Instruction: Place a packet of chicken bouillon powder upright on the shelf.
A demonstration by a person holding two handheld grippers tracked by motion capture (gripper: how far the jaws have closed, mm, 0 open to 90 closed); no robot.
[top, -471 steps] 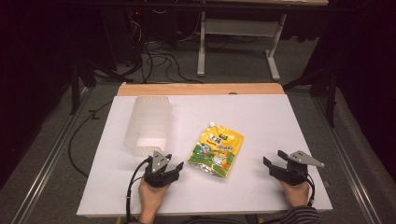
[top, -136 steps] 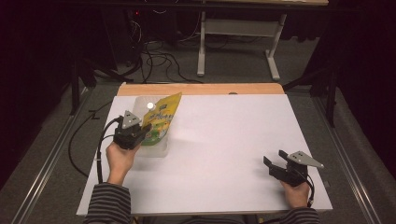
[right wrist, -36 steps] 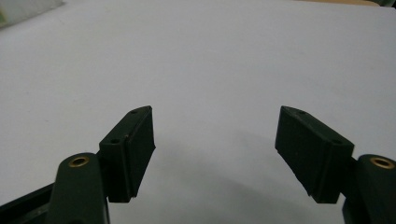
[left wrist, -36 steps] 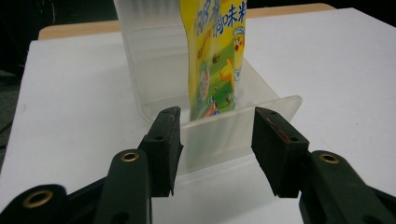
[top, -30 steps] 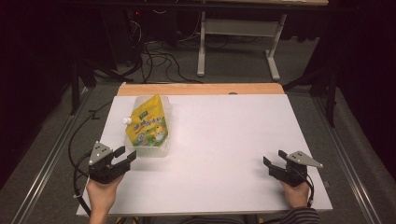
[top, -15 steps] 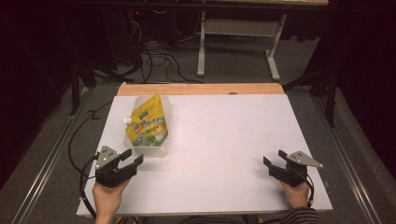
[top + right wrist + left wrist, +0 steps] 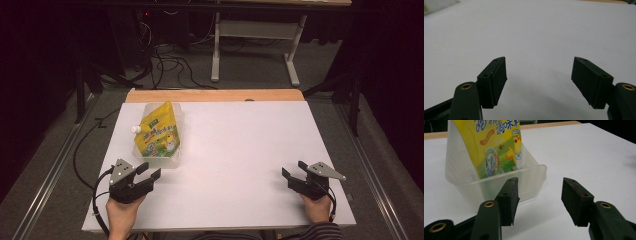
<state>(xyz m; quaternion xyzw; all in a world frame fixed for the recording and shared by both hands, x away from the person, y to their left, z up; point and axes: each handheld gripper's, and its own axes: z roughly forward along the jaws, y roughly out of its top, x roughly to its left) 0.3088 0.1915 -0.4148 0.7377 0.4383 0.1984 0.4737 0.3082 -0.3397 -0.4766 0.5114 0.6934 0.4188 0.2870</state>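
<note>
Both grippers, left and right, gape empty; the pouch stands in the tub at the left one's twelve o'clock.

Each hand carries a black two-jaw gripper, the left gripper and the right gripper, topped by a grey three-cornered plate. Brass-coloured rivets and small screws mark the jaws. A black cable loops at lower left; a striped sleeve shows at lower right.

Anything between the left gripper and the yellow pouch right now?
Yes: the clear plastic container's near wall. The yellow pouch stands inside it, and the left gripper, jaws open and empty, sits just in front of that wall.
</note>
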